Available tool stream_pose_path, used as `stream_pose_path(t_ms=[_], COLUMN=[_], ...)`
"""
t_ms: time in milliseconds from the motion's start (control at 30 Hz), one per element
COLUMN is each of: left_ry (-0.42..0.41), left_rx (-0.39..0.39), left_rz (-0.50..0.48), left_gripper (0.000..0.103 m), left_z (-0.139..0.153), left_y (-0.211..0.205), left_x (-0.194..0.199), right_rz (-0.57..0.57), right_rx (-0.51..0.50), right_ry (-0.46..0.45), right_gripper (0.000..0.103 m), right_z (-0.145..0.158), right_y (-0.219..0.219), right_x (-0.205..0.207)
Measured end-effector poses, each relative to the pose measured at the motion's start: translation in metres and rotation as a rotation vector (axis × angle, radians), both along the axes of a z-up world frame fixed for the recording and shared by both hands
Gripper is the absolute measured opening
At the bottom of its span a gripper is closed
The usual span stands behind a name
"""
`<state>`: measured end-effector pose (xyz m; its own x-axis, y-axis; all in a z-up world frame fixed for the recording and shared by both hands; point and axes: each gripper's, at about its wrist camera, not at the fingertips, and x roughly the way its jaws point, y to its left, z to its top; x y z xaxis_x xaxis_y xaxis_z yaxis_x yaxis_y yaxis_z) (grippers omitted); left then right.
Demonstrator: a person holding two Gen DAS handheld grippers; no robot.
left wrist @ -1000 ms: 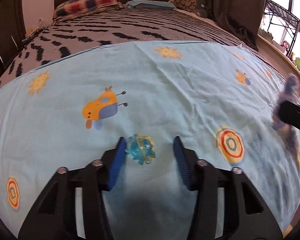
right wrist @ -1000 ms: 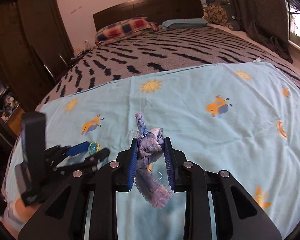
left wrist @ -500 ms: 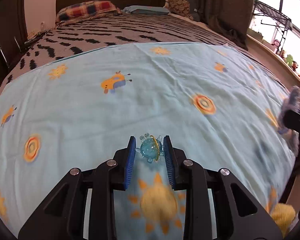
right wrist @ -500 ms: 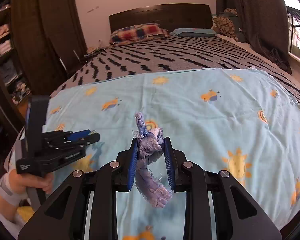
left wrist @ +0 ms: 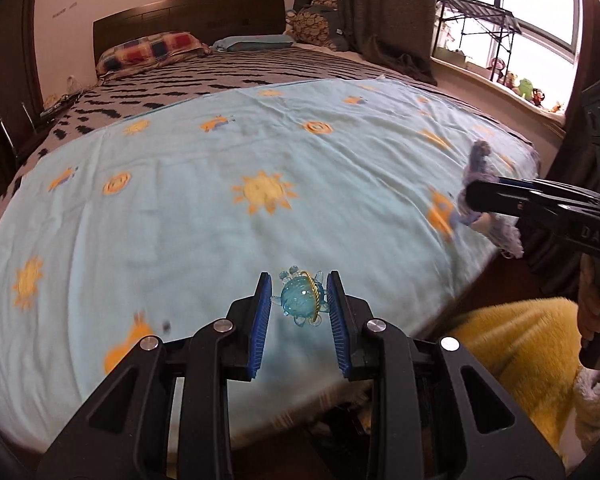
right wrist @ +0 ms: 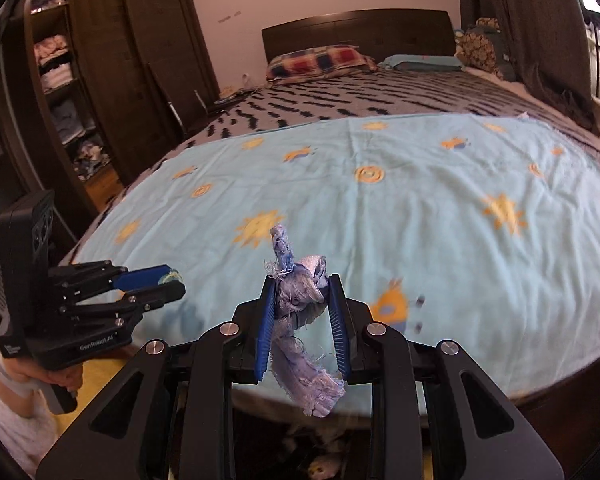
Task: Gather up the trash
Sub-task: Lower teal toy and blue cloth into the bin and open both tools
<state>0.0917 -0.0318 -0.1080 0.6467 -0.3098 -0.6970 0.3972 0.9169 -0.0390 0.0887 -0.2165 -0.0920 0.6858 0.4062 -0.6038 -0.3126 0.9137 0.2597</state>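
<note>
The left gripper (left wrist: 299, 306) has its blue ribbed pads clamped on a small translucent blue spiky plastic ball with a thin gold band (left wrist: 301, 299), which sits between the fingertips, lifted clear of the bedding. Its black arms run back toward the lens, level with the near edge of the bed. In the right wrist view, the left gripper (right wrist: 168, 282) shows from the side, with a hand (right wrist: 56, 378) wrapped round its grip at the lower left; only a sliver of the ball shows past the fingers there.

The right gripper (right wrist: 300, 304) is clenched on a frayed pale blue strip of fabric (right wrist: 300, 332). One twisted end stands up above the pads, and the longer ragged end hangs below them. From the left wrist view the right gripper (left wrist: 474, 196) reaches in from the right edge, and the fabric there is blurred.

Both grippers sit above the near end of a light blue sheet printed with orange suns and cartoon figures (left wrist: 260, 152). Its near edge is blurred in both views. Beyond it lies a grey bedspread with black wavy marks (right wrist: 380, 104), then a checked red, blue and yellow pillow (left wrist: 148, 48) against a dark wooden headboard (right wrist: 356, 28). A yellow fluffy fabric (left wrist: 512, 340) fills the lower right under the right gripper; what it belongs to cannot be told. A dark wooden wardrobe with open shelves of folded clothes (right wrist: 68, 80) stands left of the bed.
</note>
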Motion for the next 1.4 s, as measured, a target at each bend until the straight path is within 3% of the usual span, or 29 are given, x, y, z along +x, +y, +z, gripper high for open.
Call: stream_pose_path(t_ms=[233, 533, 867, 1033, 1400], left_ry=[0.008, 0.098, 0.333, 0.419, 0.461], left_rx=[-0.014, 0.001, -0.028, -0.005, 0.013], left_rz=[-0.032, -0.026, -0.029, -0.035, -0.045], left_gripper=[0.026, 0.026, 0.026, 0.026, 0.028], left_z=[-0.029, -0.097, -0.188, -0.218, -0.232], left_y=[0.003, 0.000, -0.016, -0.020, -0.022], left_x=[-0.058, -0.078, -0.070, -0.067, -0.063], right_rz=[-0.016, -0.023, -0.041, -0.056, -0.095], right_rx=[-0.055, -0.082, -0.106, -0.076, -0.066], right_ry=[0.011, 0.139, 0.357, 0.477, 0.510], right_gripper=[0.027, 0.027, 0.027, 0.027, 0.034], right_z=[-0.023, -0.090, -0.187, -0.225, -0.236], right_y=[0.011, 0.025, 0.032, 0.027, 0.023], right_x=[-0.043, -0.064, -0.058, -0.051, -0.046])
